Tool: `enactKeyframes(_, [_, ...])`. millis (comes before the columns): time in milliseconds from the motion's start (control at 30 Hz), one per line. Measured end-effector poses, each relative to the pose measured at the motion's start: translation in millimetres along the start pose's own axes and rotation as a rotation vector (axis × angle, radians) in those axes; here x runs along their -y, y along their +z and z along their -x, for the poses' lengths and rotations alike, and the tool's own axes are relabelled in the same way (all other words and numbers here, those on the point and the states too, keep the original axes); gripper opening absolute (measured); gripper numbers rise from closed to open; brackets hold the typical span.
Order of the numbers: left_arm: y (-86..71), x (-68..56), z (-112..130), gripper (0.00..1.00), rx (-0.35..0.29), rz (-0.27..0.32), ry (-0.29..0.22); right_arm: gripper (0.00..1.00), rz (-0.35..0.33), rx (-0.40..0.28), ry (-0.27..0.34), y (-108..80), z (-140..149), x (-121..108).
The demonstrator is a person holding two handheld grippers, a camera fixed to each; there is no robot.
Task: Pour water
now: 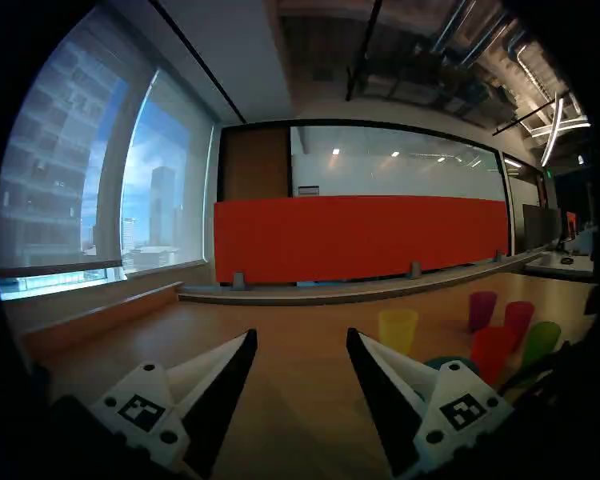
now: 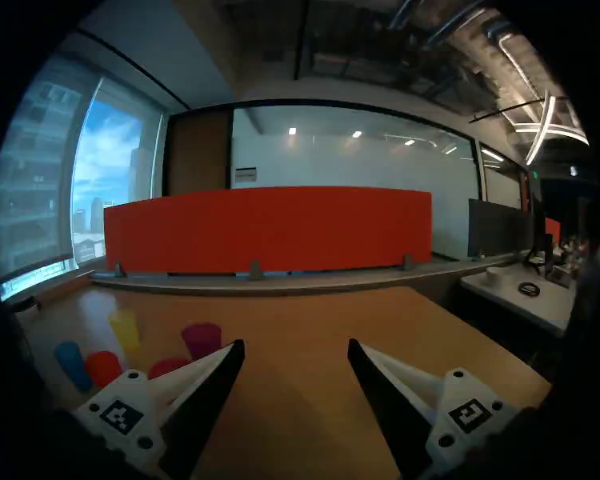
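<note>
Your left gripper [image 1: 301,334] and right gripper [image 2: 294,346] hang over the tabletop [image 1: 300,408], jaws spread wide, gripping nothing. In the left gripper view a yellow cup [image 1: 398,330], magenta cup [image 1: 482,310] and green cup [image 1: 541,342] cluster at right, a blue cup [image 1: 450,362] half hidden behind a finger; contents cannot be made out. The right gripper view puts the blue cup at its dim left edge, uncovered.

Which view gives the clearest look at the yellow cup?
The left gripper view: the yellow cup appears larger and clearer there, just beyond the open jaws. The right gripper view shows the same cup smaller, off to the left.
</note>
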State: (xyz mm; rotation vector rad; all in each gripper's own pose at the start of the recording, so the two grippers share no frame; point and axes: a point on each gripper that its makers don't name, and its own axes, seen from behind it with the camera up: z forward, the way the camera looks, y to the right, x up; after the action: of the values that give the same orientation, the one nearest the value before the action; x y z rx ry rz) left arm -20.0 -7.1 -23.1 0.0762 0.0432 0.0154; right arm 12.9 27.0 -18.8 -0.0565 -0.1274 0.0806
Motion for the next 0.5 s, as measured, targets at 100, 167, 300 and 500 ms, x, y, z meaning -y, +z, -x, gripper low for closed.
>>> enactKeyframes(100, [0.4,0.8,3,0.82,0.005,0.002,-0.004,1.00,0.002,0.001,-0.005,-0.6,1,0])
enactKeyframes(167, [0.8,0.8,6,0.82,0.012,0.004,-0.003,1.00,0.003,0.002,-0.007,-0.5,1,0])
enactKeyframes(300, [2.3,0.0,11,0.82,0.027,0.008,0.000,1.00,0.001,0.005,-0.005,-0.8,0,1])
enactKeyframes(500, [3.3,0.9,12,0.82,0.031,0.015,-0.023,1.00,-0.009,-0.003,0.002,-1.7,-5,5])
